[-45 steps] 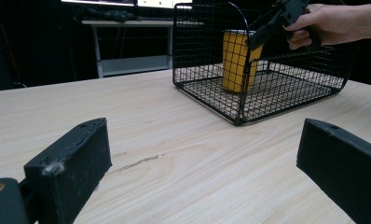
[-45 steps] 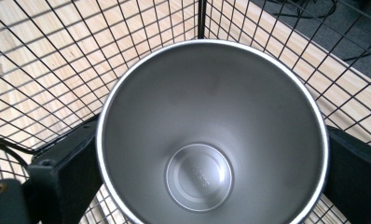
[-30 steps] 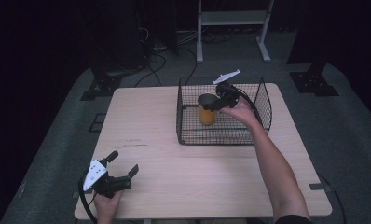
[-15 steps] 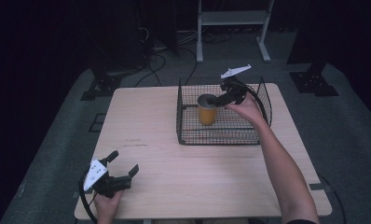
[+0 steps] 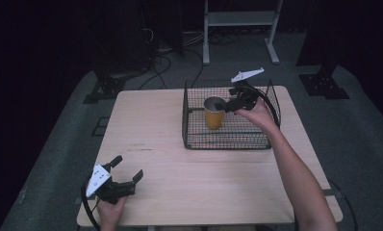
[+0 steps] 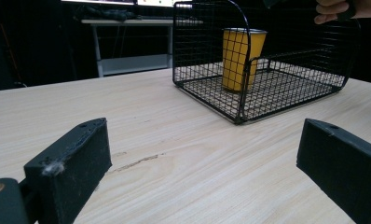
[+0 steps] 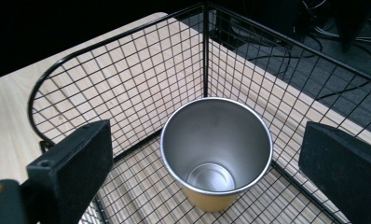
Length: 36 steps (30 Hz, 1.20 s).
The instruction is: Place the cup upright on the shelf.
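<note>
Nearest you, your left gripper (image 5: 127, 179) rests at the front left corner of the table (image 5: 151, 130), jaws spread wide and holding nothing, parked well apart from the work so it stays out of the way. Farther off, your right gripper (image 5: 226, 102) hangs above the wire basket (image 5: 226, 143), its jaws also parted wide and empty, one either side of the yellow cup (image 7: 216, 161), which stands upright on the basket floor near the left wall, its steel mouth open to you, likely just let go
</note>
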Each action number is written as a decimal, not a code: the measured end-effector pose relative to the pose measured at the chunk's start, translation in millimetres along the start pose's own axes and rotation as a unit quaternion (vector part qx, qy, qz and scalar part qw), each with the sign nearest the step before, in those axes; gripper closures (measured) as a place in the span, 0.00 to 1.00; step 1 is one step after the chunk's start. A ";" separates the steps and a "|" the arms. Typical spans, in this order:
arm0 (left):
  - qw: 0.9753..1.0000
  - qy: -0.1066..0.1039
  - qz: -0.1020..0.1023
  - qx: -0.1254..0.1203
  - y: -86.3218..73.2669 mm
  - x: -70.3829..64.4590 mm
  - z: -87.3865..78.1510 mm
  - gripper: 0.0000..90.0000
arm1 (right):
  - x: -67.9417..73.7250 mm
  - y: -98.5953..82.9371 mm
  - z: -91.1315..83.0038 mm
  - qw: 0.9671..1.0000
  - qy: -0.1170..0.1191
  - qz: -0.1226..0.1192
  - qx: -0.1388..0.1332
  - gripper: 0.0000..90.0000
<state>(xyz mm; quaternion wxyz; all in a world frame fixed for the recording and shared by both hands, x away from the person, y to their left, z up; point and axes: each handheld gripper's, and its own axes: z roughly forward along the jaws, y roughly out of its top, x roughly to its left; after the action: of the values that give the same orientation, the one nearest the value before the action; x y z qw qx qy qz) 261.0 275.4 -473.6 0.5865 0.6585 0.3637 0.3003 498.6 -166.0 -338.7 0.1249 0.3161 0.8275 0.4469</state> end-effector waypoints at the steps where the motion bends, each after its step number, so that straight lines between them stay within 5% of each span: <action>1: 1.000 0.000 0.001 0.001 0.1 -0.2 0.1 0.02 | 0.7 -0.5 -0.7 1.000 0.000 -0.001 0.000 0.03; 18: 1.000 0.001 0.001 0.001 0.0 -0.2 0.0 0.02 | 13.6 -9.3 -27.8 1.000 0.013 0.001 -0.010 0.03; 36: 1.000 0.003 0.001 0.003 -0.2 -0.6 0.2 0.02 | 22.2 -38.9 -53.2 1.000 0.021 0.017 -0.013 0.03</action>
<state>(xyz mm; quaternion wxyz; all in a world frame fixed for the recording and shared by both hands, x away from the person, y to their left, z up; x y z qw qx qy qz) 260.9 274.9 -473.8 0.5833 0.6597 0.3652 0.3019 439.6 -202.7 -338.6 0.1042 0.3195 0.8184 0.4662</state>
